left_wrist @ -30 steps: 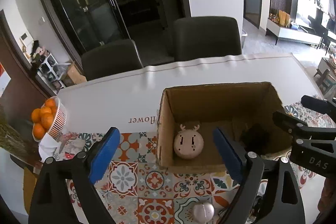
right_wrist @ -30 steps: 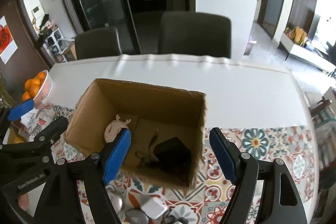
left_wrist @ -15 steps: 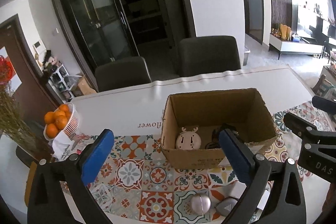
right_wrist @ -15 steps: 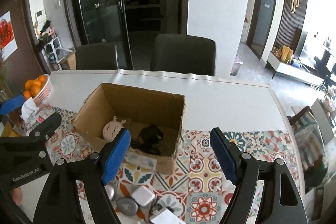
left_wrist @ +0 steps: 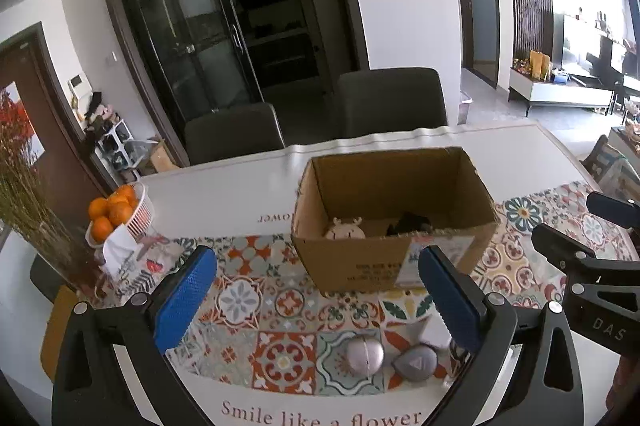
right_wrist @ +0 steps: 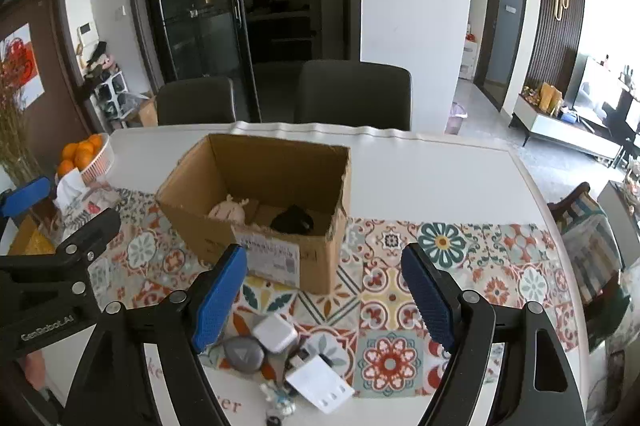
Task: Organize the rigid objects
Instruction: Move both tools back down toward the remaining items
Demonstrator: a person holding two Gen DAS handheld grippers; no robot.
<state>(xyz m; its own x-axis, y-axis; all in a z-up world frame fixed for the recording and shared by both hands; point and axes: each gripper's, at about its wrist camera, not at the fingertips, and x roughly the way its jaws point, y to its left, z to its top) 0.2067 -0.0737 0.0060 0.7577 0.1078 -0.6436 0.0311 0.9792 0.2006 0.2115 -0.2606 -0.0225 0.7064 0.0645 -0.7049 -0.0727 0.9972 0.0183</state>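
An open cardboard box [left_wrist: 360,266] [right_wrist: 304,258] stands on the patterned table runner. Inside lie a round beige deer-face object [left_wrist: 344,228] [right_wrist: 228,212] and a black object [left_wrist: 410,222] [right_wrist: 294,220]. In front of the box lie a silver round object [left_wrist: 364,352], a grey pebble-shaped object [left_wrist: 416,366] [right_wrist: 244,354], a white cube charger [right_wrist: 275,332] and a flat white adapter [right_wrist: 320,384]. My left gripper [left_wrist: 316,306] is open and empty, pulled back from the box. My right gripper [right_wrist: 324,300] is open and empty above the small objects.
A white basket of oranges [left_wrist: 120,214] [right_wrist: 86,156] stands at the table's left, next to dried stems [left_wrist: 32,210]. Two dark chairs [left_wrist: 392,98] stand behind the white table [right_wrist: 440,178]. A small blue-white figurine [right_wrist: 280,400] lies at the near edge.
Both grippers have drawn back from over the box toward the near table edge. The box looks farther away, and the small objects in front of it have come into view.
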